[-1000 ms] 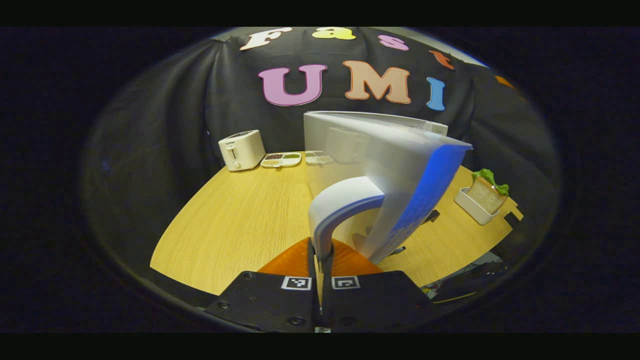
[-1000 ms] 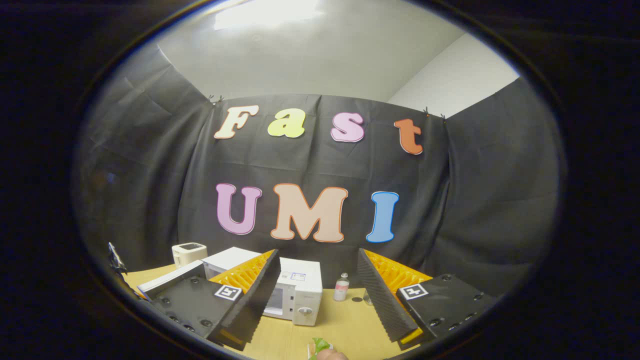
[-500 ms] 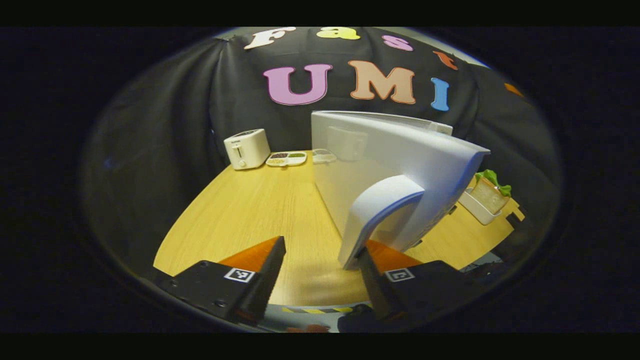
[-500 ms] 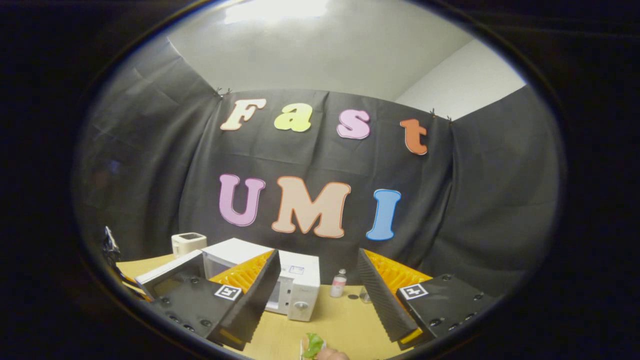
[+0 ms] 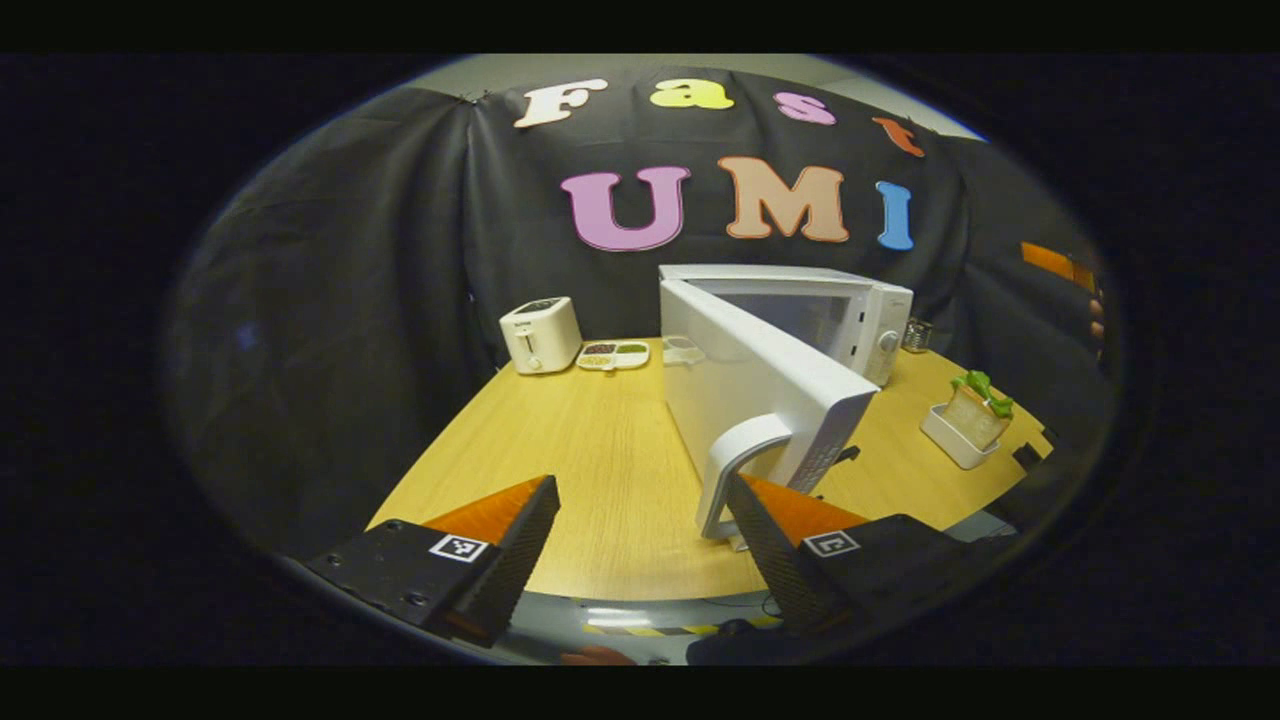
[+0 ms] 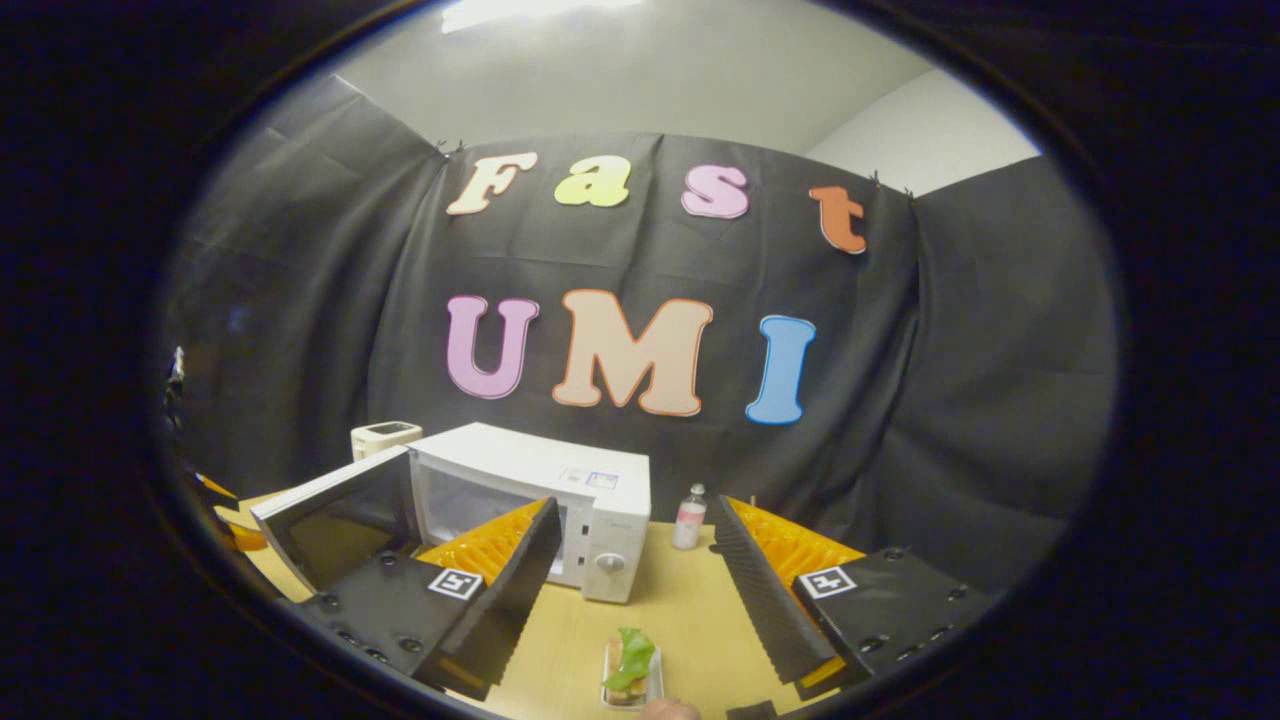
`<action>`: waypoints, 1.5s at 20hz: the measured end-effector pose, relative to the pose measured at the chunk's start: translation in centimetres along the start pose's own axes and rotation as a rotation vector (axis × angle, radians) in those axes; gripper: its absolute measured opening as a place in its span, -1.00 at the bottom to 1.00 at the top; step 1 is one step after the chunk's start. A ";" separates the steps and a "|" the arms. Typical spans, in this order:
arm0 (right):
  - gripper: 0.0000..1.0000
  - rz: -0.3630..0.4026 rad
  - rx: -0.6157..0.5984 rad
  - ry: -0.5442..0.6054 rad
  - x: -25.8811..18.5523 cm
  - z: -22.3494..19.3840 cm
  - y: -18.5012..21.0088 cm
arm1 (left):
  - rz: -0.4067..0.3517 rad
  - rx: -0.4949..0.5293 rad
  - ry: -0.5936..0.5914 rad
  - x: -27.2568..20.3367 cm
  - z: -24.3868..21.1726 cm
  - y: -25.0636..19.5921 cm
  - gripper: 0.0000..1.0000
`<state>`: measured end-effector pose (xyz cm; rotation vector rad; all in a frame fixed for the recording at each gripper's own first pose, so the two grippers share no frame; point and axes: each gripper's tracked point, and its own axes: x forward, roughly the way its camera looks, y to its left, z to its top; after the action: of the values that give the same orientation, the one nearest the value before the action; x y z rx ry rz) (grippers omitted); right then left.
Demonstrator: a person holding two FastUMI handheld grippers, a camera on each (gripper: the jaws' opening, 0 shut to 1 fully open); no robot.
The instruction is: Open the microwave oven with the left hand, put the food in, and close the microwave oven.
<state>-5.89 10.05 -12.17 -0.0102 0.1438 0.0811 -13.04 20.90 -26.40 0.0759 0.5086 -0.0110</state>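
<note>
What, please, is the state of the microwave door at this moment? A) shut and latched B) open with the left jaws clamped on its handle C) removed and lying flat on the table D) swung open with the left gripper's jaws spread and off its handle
D: the microwave door stands swung open, and the left gripper has its jaws apart, the handle free beside them.

On the wooden table [image 5: 560, 450]: white toaster [image 5: 540, 334] near the back wall, divided snack tray [image 5: 613, 354] just beside it, small bottle [image 6: 686, 518] standing upright, and jar [image 5: 914, 334] partly hidden at the far edge.
</note>
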 end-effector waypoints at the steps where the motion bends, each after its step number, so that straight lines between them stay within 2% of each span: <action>1: 0.94 0.000 0.007 0.019 0.0 -1.2 0.0 | 0.008 -0.002 -0.020 -0.6 0.8 0.1 0.90; 2: 0.94 -0.004 0.009 0.037 0.2 -2.6 -0.1 | 0.017 -0.002 -0.042 -1.2 1.6 0.3 0.96; 8: 0.96 0.006 -0.067 0.171 0.5 -11.1 0.2 | 0.068 -0.027 -0.182 -3.8 8.2 0.8 0.96; 10: 0.96 0.011 -0.059 0.224 0.5 -14.2 0.2 | 0.070 -0.056 -0.239 -4.8 10.9 0.6 0.96; 11: 0.97 0.002 -0.050 0.259 0.4 -16.0 -0.1 | 0.074 -0.065 -0.269 -5.3 12.2 0.5 0.89; 12: 0.96 -0.003 -0.039 0.288 0.2 -17.6 -0.4 | 0.080 -0.073 -0.289 -5.7 13.5 0.6 1.00; 14: 0.96 -0.017 -0.026 0.339 -0.1 -20.3 -0.8 | 0.084 -0.087 -0.351 -6.9 16.2 0.2 0.94; 19: 0.97 -0.010 -0.020 0.436 -0.6 -25.4 -0.5 | 0.082 0.006 -0.459 -8.2 20.5 -0.9 1.00; 20: 0.94 -0.008 -0.020 0.446 -0.8 -26.4 -0.4 | 0.076 0.010 -0.475 -8.3 21.0 -1.3 0.94; 21: 0.92 -0.006 -0.023 0.457 -0.7 -26.9 -0.4 | 0.064 0.007 -0.484 -8.3 21.3 -1.9 1.00; 22: 0.87 -0.004 -0.015 0.483 -0.9 -27.7 -0.3 | 0.056 0.007 -0.487 -8.4 21.4 -2.4 0.94; 23: 0.83 -0.009 0.007 0.503 -0.9 -28.7 -0.3 | 0.055 0.008 -0.491 -8.4 21.6 -2.6 1.00; 24: 0.83 -0.013 0.024 0.513 -0.8 -29.2 -0.4 | 0.052 0.009 -0.499 -8.5 21.9 -2.7 0.94; 25: 0.77 -0.019 0.035 0.523 -0.7 -29.5 -0.5 | 0.059 0.004 -0.507 -8.5 22.3 -2.8 1.00; 26: 0.69 -0.022 0.047 0.531 -0.6 -29.6 -0.6 | 0.072 -0.012 -0.517 -8.7 22.7 -2.6 0.94; 27: 0.70 -0.033 0.044 0.536 -0.6 -29.7 -0.9 | 0.073 -0.036 -0.528 -8.9 23.0 -2.8 1.00; 28: 0.56 -0.035 0.044 0.532 -0.4 -29.7 -0.9 | 0.076 -0.055 -0.534 -9.0 23.3 -3.1 0.93; 30: 0.28 -0.030 0.037 0.529 -0.2 -29.5 -0.8 | 0.066 -0.066 -0.534 -9.1 23.3 -3.7 0.93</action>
<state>-10.18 8.72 -41.29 0.0036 0.6736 0.0441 -9.79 15.36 -1.97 0.0224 -0.0279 0.0489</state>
